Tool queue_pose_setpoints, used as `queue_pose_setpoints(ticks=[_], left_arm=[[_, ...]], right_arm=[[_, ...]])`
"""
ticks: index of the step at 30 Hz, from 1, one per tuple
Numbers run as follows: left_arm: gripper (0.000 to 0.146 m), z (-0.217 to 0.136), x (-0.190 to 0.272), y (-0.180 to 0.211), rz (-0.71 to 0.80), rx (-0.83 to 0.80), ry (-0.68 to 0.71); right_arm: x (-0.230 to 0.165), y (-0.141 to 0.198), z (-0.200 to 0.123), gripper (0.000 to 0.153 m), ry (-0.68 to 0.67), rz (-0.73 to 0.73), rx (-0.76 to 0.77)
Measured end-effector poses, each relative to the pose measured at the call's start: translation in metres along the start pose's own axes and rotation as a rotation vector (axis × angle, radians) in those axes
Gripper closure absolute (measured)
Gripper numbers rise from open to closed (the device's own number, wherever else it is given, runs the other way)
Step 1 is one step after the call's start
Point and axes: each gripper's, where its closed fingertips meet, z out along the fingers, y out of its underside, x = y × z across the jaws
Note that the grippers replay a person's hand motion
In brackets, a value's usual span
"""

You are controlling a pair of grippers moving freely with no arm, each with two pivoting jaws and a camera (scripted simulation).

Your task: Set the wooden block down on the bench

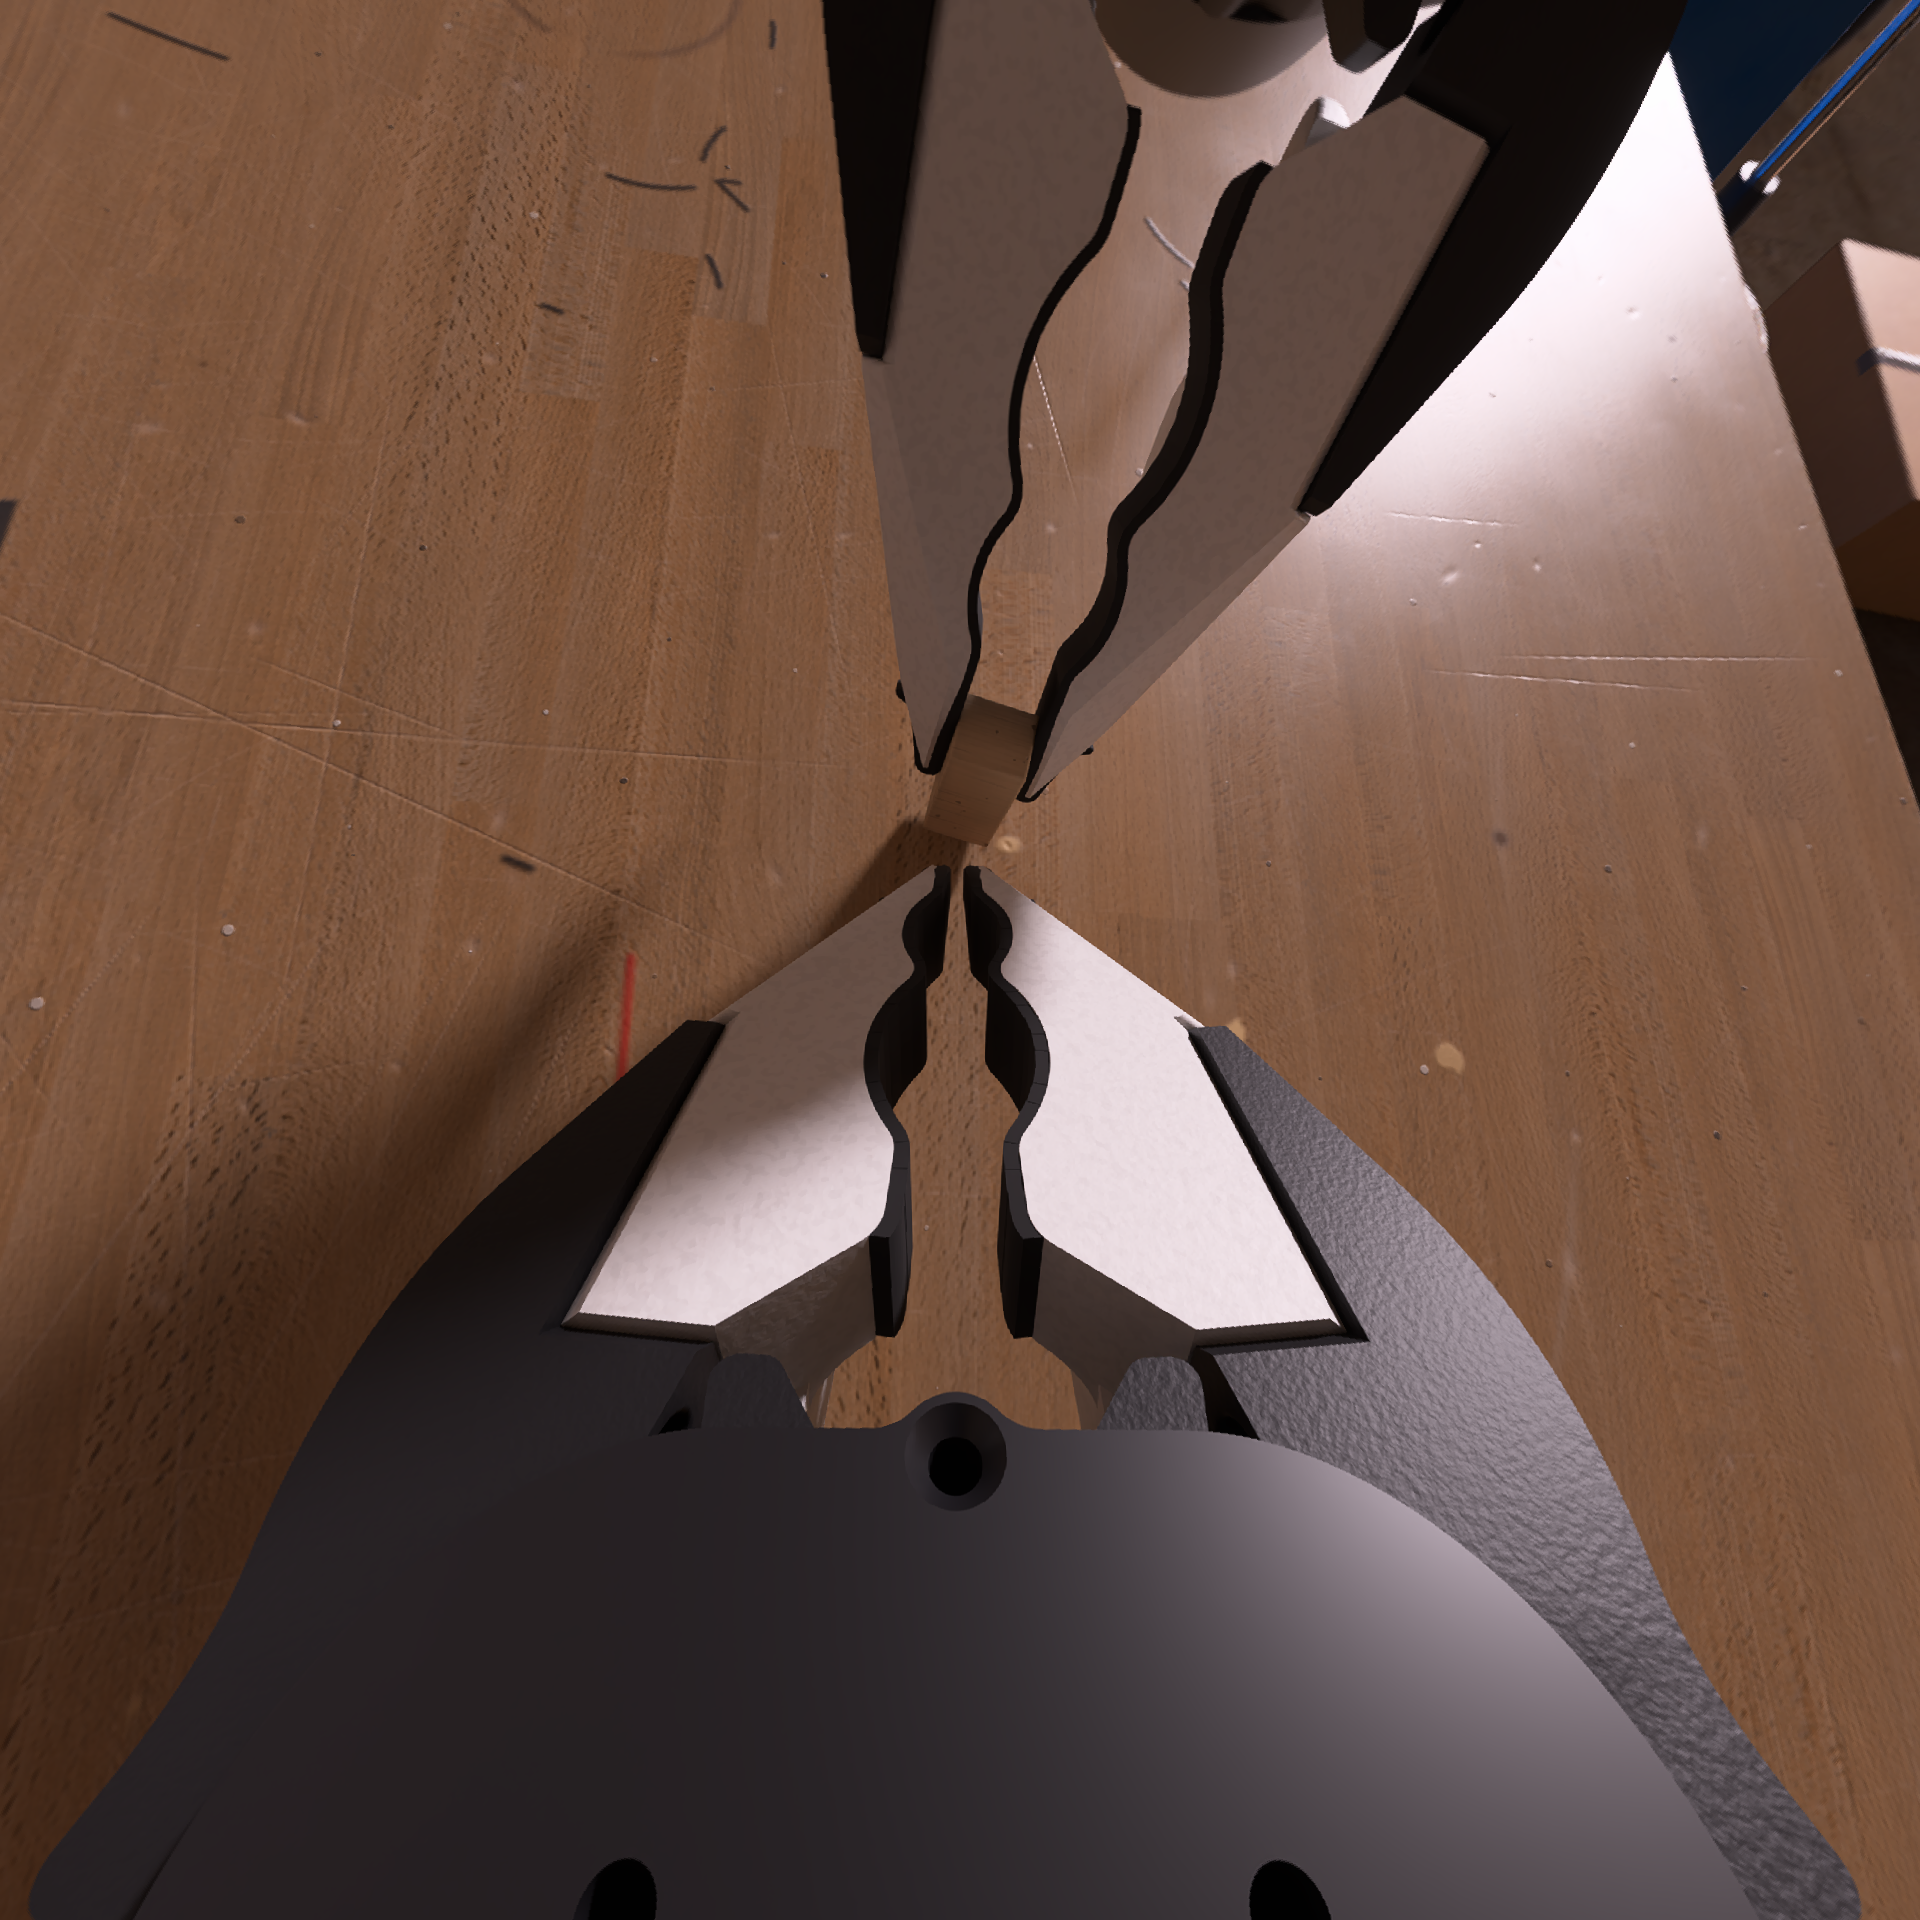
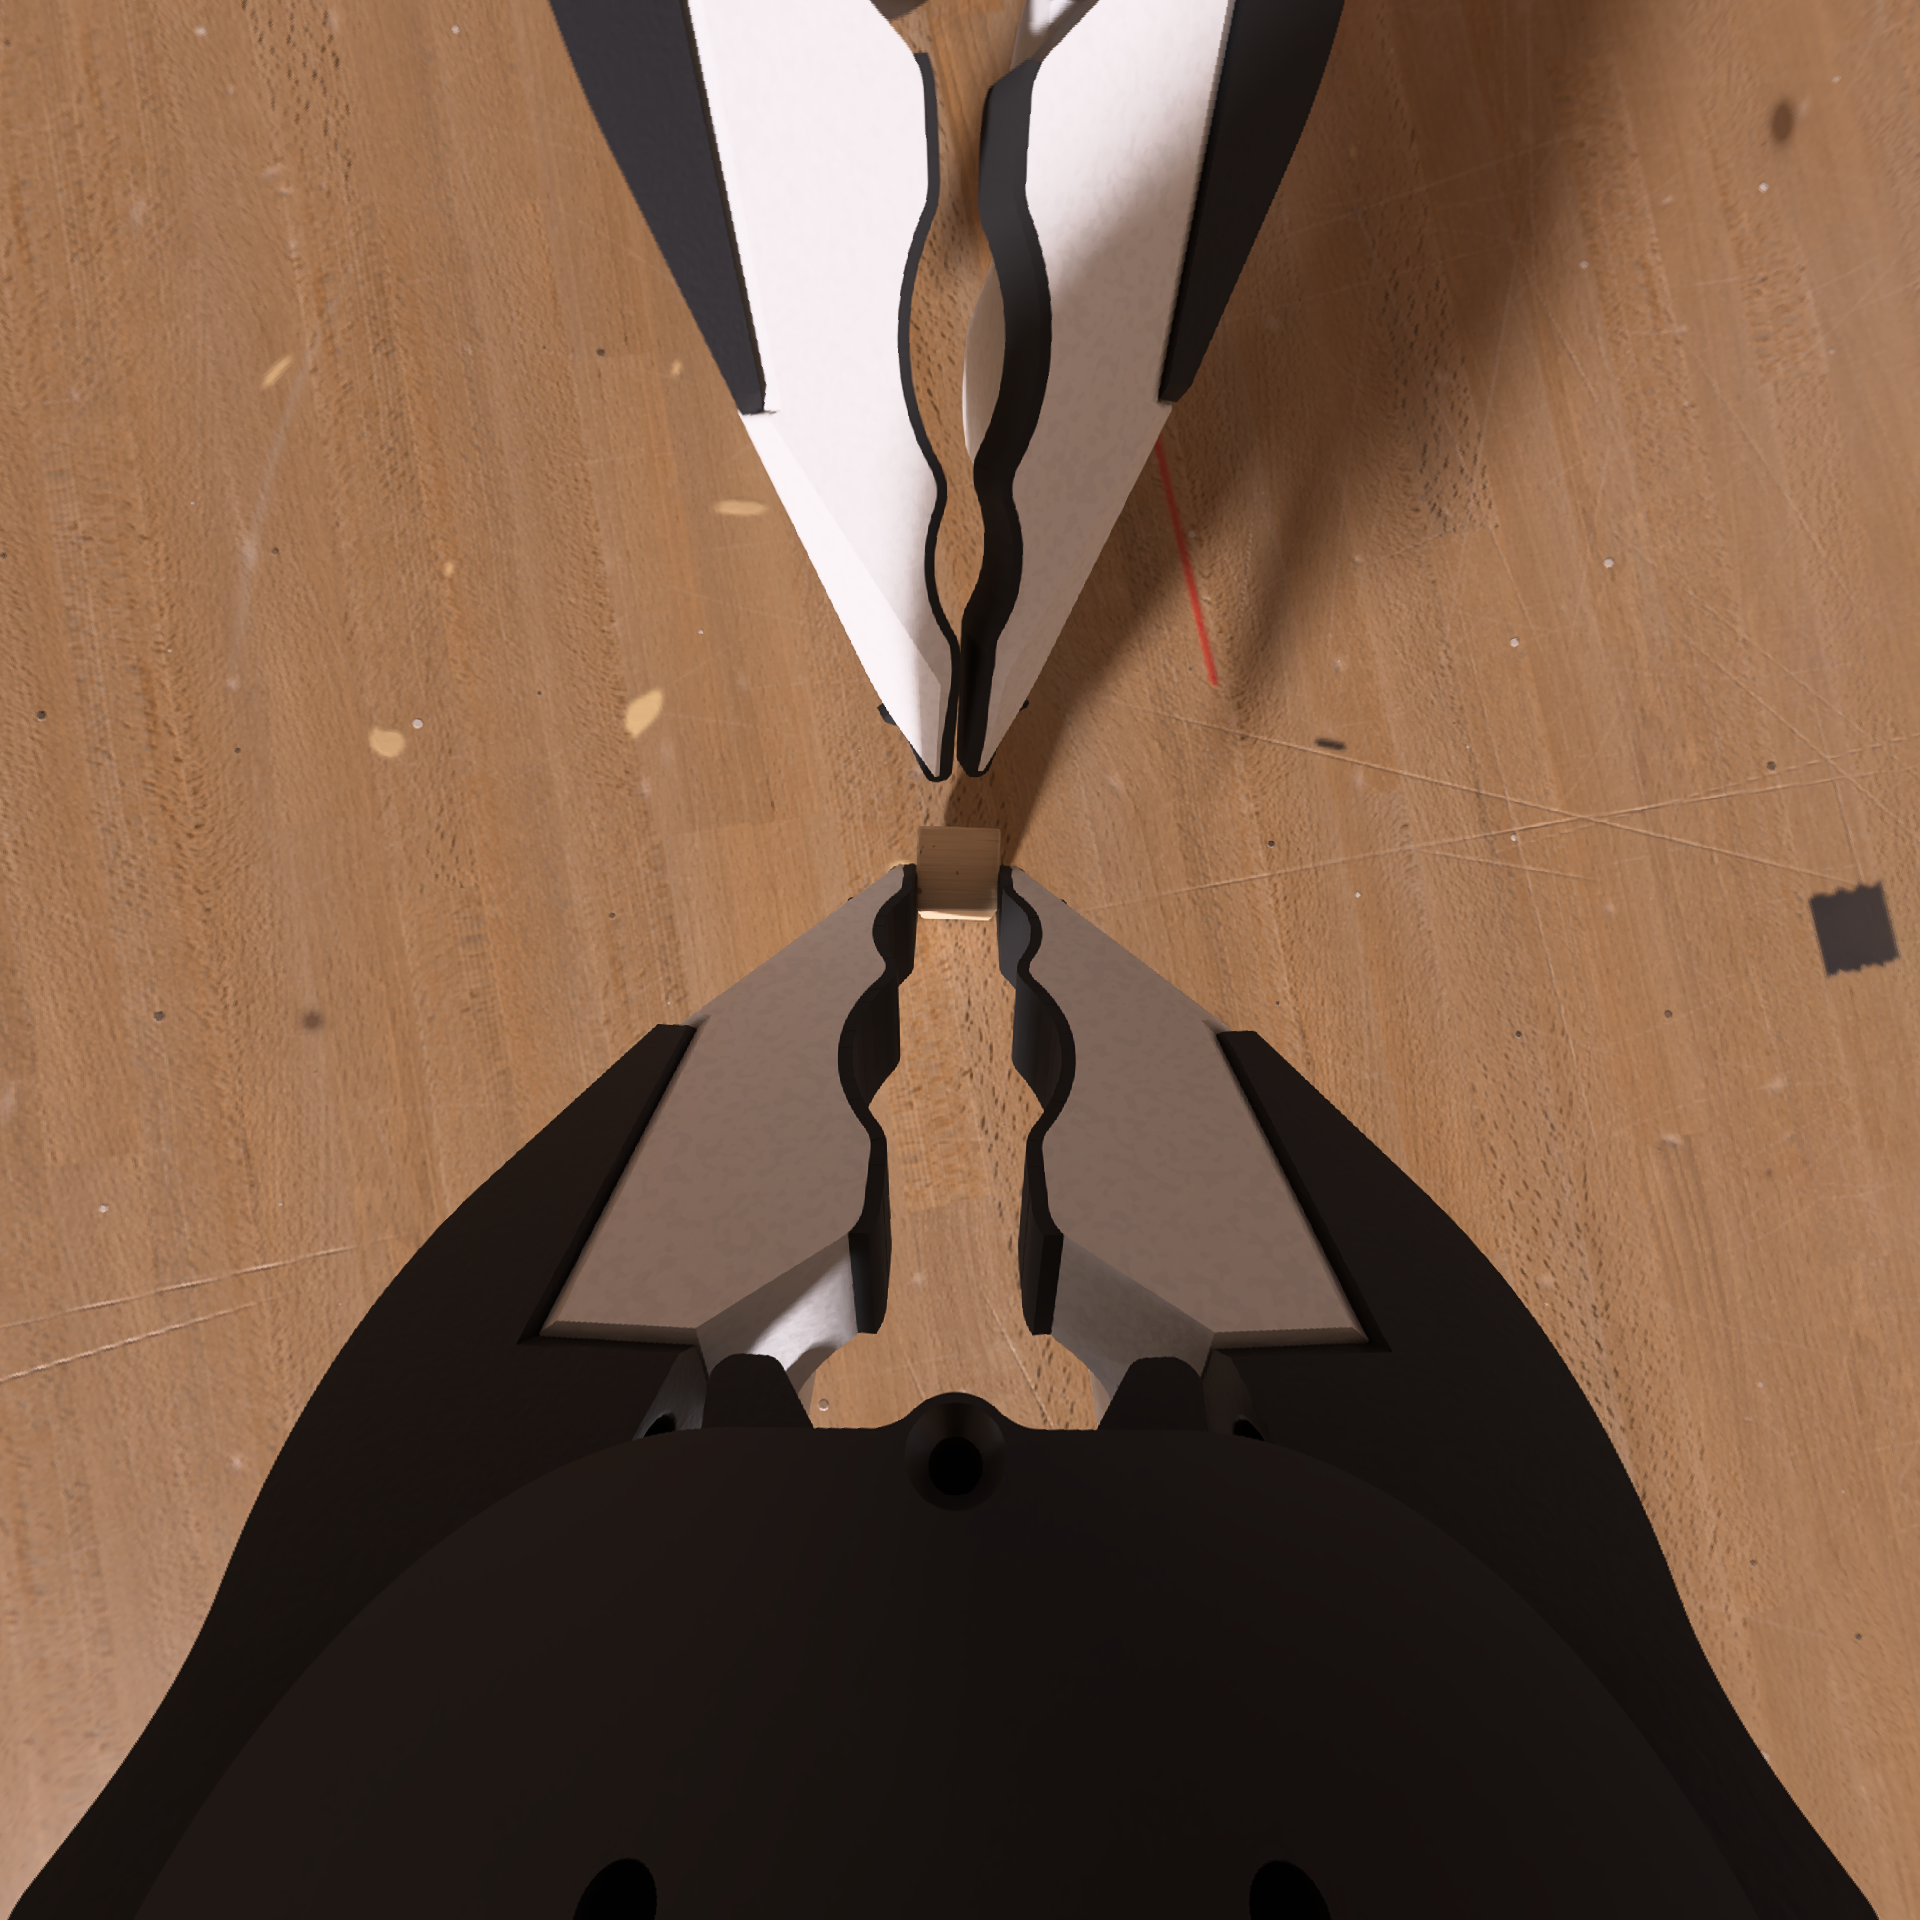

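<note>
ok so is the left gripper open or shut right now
Shut and empty: the left gripper has its fingertips nearly touching with nothing between them, while the right gripper pinches the wooden block.

The block (image 2: 958,873) is held between the tips of the right gripper (image 2: 958,883), low over the counter (image 2: 416,1039). The left gripper (image 1: 957,878) is positioned directly opposite, tip to tip, just beside the block and apart from it, its fingers drawn nearly together. A box (image 1: 1870,416) is seen beyond the counter edge.
</note>
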Motion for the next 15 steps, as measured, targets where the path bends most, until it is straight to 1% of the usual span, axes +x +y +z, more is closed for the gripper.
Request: queue_pose_setpoints(ticks=[4,10,12,15], left_arm=[[0.146,0.0008,0.0004,0.0020,0.020,-0.032,-0.031],[0.146,0.0022,0.0029,0.0037,0.008,-0.054,-0.023],[0.146,0.0023,0.0037,0.0039,0.016,-0.057,-0.029],[0.146,0.0022,0.0050,0.0044,0.020,-0.061,-0.026]], right_arm=[[-0.0009,-0.0016,0.0008,0.138,-0.016,0.000,-0.037],[-0.0043,0.0002,0.0031,0.138,-0.050,0.026,-0.090],[-0.0049,0.0002,0.0032,0.138,-0.038,0.003,-0.090],[-0.0064,0.0002,0.0030,0.138,-0.022,0.012,-0.093]])
